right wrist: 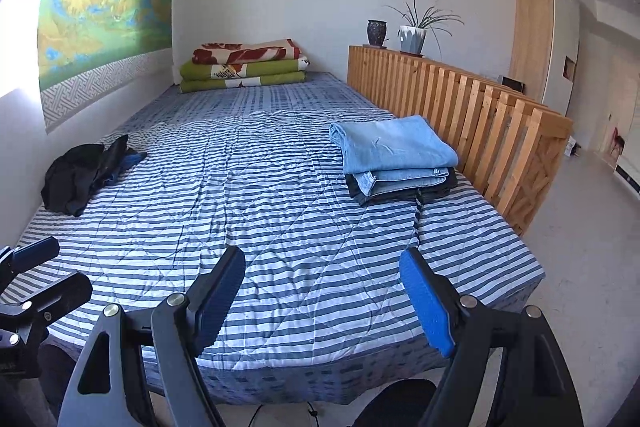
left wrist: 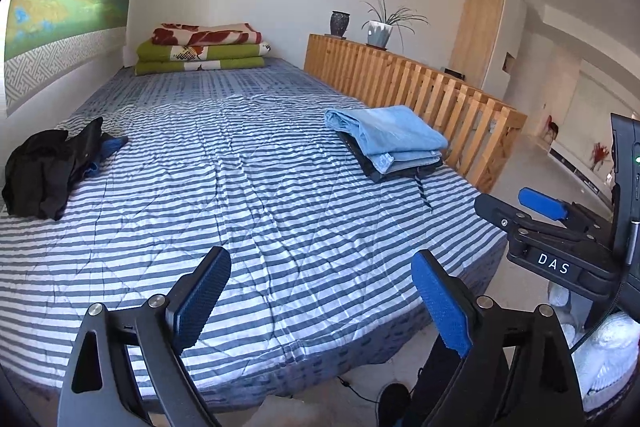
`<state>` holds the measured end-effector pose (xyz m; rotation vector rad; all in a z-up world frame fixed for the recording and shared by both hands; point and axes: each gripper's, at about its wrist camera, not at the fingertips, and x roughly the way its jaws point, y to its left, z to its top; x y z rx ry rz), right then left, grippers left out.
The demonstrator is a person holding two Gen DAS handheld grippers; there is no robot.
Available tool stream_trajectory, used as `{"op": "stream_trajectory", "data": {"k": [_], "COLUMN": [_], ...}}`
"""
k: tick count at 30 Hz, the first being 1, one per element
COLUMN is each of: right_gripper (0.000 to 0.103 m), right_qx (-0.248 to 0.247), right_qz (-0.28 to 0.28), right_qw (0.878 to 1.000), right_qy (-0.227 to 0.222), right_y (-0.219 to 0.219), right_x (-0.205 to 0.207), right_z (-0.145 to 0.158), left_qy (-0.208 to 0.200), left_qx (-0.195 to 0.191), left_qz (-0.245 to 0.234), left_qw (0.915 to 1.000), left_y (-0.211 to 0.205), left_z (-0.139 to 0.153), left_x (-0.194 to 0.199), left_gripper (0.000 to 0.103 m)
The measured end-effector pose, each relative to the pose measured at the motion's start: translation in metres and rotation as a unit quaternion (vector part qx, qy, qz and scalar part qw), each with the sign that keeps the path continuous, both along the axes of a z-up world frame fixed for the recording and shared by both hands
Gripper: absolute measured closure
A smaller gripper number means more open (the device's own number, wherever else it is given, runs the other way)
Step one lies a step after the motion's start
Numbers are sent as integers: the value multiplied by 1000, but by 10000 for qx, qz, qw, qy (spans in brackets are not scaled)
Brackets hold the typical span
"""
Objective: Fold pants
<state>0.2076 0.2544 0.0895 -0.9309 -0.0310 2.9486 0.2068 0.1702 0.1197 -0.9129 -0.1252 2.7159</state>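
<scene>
Hovering above the near edge of the bed (left wrist: 280,195), the left tool (left wrist: 320,307) has its two blue-padded fingers spread wide with nothing between them. The right tool (right wrist: 324,299) hangs in much the same pose beside it, its fingers likewise wide apart and empty; in the left wrist view it shows at the right edge (left wrist: 540,211), and in the right wrist view part of the left tool shows at the lower left.

A blue-and-white striped quilt covers the bed. On its right side, close to the wooden slatted railing (left wrist: 440,87), sits a neat stack of folded pants (right wrist: 396,155): light blue denim on top, a second pair of jeans under it, and a dark garment at the bottom. A striped drawstring (right wrist: 418,223) trails from the stack's near edge across the quilt toward the tools.

On the left side of the bed, near the wall and well apart from the stack, lies a crumpled pile of black clothes (left wrist: 48,171) with a bit of blue fabric showing at its edge. Whether it holds one garment or several I cannot tell.

At the far end of the bed rest folded blankets (right wrist: 244,67), green below and red-patterned on top. Two plant pots (right wrist: 412,39) stand on the railing's top.
</scene>
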Motion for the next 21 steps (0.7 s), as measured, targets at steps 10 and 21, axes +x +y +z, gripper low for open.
{"op": "stream_trajectory", "data": {"k": [10, 21], "right_gripper": [27, 27], "right_qx": [-37, -167], "right_qz": [-117, -184], "right_qw": [9998, 9995], "right_qy": [-160, -199], "right_y": [15, 29], "right_x": [-8, -8], "right_z": [-15, -19], "left_qy": [-310, -296], "left_qx": [34, 13], "left_qz": [64, 53], "left_qw": [9995, 9995], "left_y": [3, 12], "left_z": [-22, -24], "left_x": [-23, -32], "left_gripper": [7, 7]}}
